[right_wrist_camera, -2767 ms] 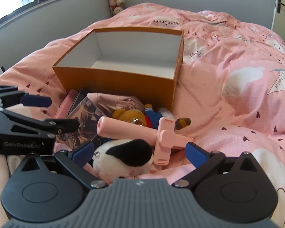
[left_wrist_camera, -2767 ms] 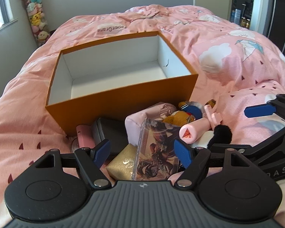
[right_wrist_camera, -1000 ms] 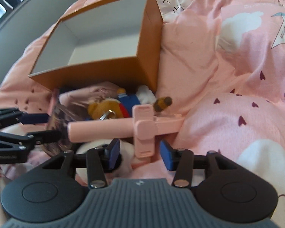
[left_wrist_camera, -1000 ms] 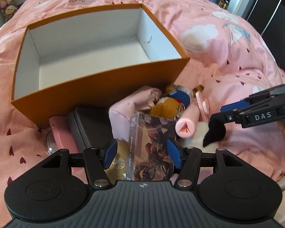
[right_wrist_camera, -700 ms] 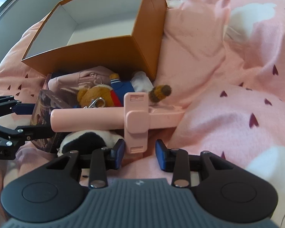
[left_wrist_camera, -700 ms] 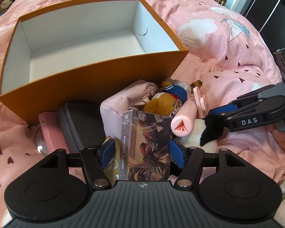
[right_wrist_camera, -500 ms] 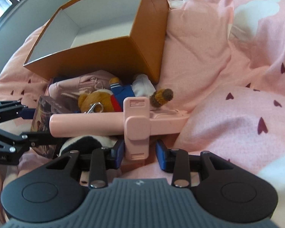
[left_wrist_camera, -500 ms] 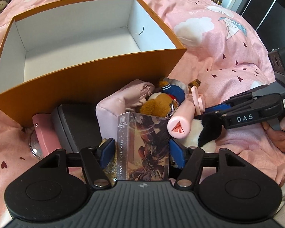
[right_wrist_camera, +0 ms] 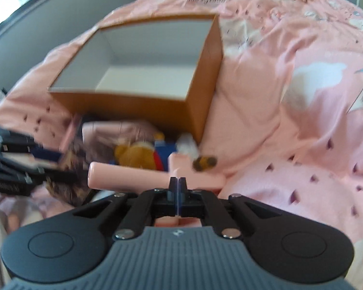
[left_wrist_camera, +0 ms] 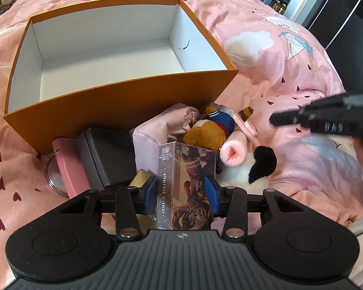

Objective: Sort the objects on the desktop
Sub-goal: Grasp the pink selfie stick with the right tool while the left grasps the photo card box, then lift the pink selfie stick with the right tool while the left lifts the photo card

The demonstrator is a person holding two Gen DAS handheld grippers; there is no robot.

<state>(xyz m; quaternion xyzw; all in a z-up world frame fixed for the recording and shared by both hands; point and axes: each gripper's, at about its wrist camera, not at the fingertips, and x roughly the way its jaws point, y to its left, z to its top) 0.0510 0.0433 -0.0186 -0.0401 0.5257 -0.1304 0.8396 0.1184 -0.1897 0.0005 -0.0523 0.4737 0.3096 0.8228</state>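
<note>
Left hand-held gripper (left_wrist_camera: 180, 192): jaws closing on photo card box (left_wrist_camera: 185, 181), blue pads against both its sides. Box upright at 6 o'clock of heap, near side of orange box (left_wrist_camera: 123, 107).

Orange box open, white inside, on pink bed (left_wrist_camera: 290, 77), at 12 o'clock.

Right hand-held gripper (right_wrist_camera: 177, 184): pads pressed together, nothing visibly pinched; pink stand (right_wrist_camera: 133, 177) just beyond tips.

Bear plush (left_wrist_camera: 209, 131) at 1 o'clock of card box; black-and-white plush (left_wrist_camera: 254, 169) at 3 o'clock.
</note>
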